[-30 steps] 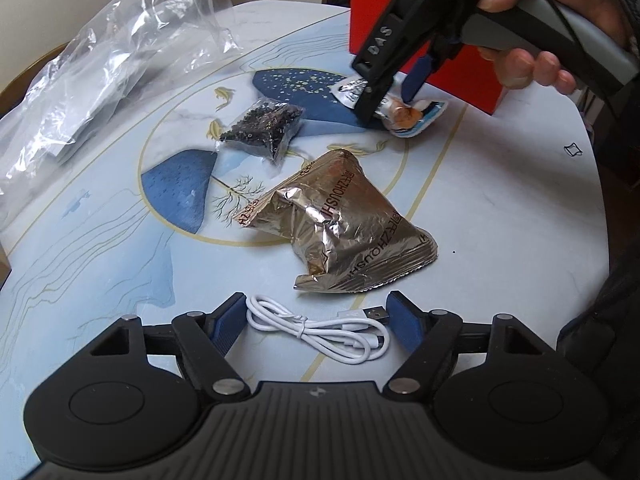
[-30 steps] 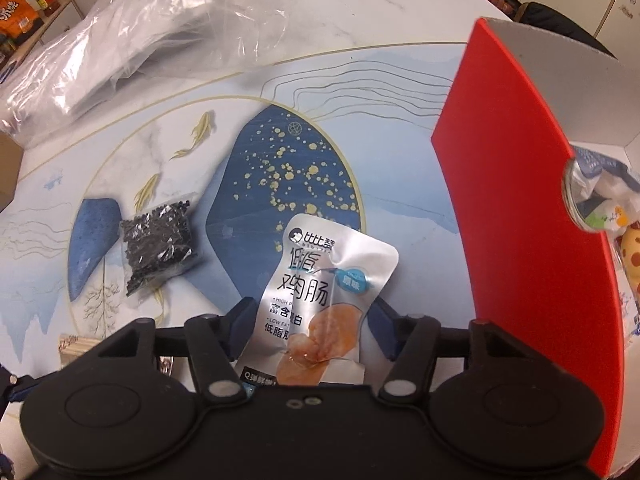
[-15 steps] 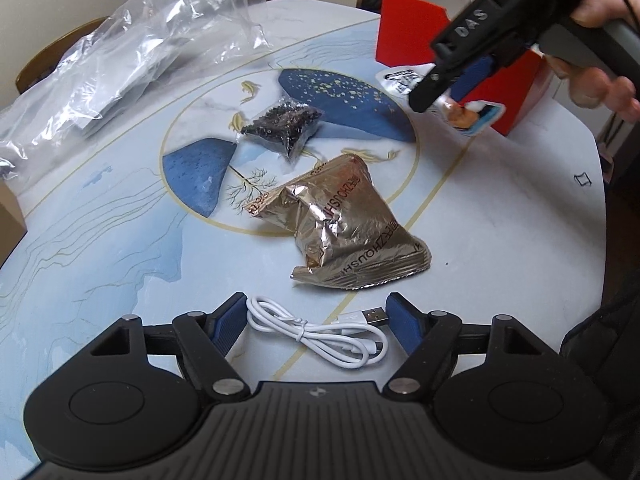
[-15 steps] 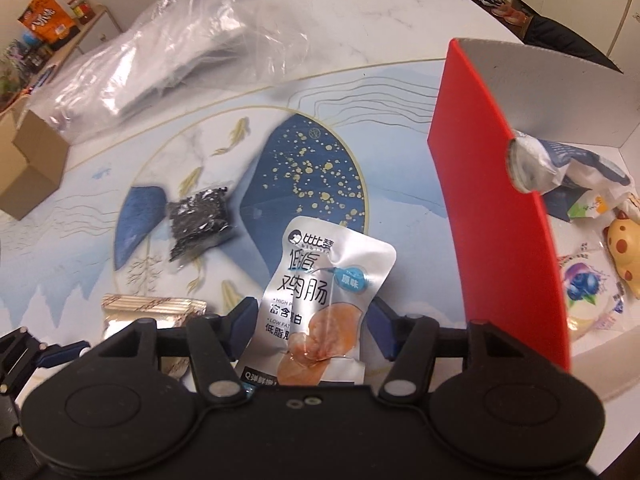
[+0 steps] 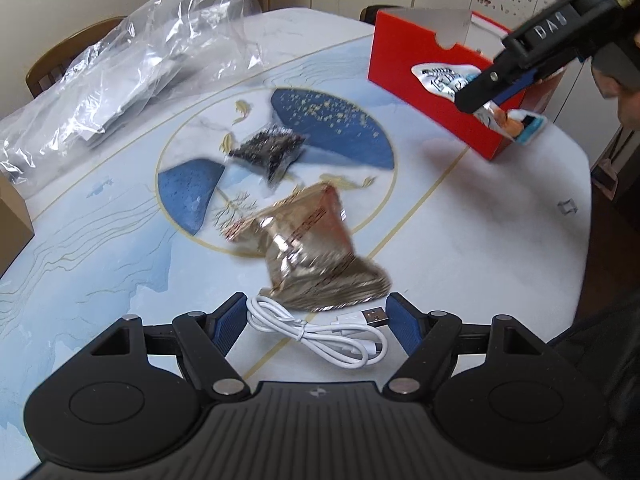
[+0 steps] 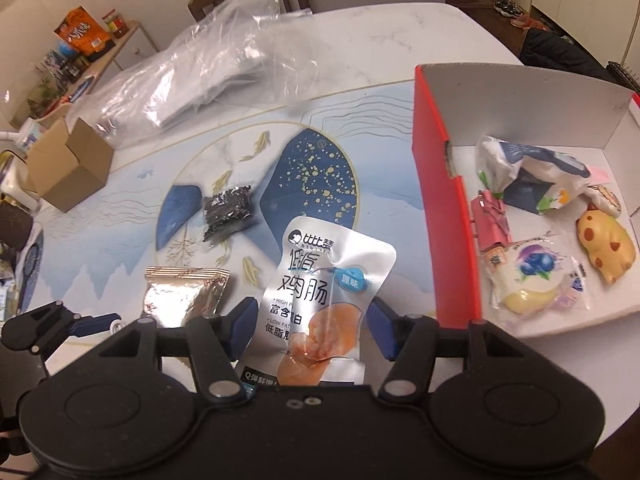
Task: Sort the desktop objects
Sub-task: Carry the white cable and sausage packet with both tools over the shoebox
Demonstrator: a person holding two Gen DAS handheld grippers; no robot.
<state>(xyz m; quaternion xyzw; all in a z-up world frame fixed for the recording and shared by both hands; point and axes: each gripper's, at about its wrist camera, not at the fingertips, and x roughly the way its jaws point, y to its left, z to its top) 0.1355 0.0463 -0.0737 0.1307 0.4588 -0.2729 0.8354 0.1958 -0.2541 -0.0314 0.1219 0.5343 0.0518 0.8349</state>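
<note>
Lifted since a second ago: silver sausage pouch point(image 6: 320, 304), then low over the bench's blue half-circle, now carried higher and closer to the red box point(image 5: 404, 64), with the box's white interior newly exposed in the right wrist view. Held upright in the right tool point(image 6: 310, 330), long axis running along the fingers, lower end buried between the blue pads point(image 6: 240, 320), printed top standing clear. Seen from the left wrist view, dangling beside the box's near red wall, not yet over the rim. Box lying to the right of the pouch in the right view, just beside it, rim open upward, already holding a yellow toy point(image 6: 604, 248), a blueberry packet point(image 6: 536, 268) and other small wrappers. Judged next: a sideways carry over the red wall, then release; right hand plainly the nearer. Right tool at a middling gap, pressing on the pouch. Left tool point(image 5: 316, 320) wide, fingers either side of the coiled white USB cable point(image 5: 320, 332), which hangs off the bench with them, so apparently gripped. Beyond the cable, still on the bench point(image 5: 480, 220): crumpled gold foil bag point(image 5: 316, 256), small packet of black bits point(image 5: 268, 148), clear plastic sheeting point(image 5: 132, 76), a brown carton point(image 6: 68, 164) at the far edge.
</note>
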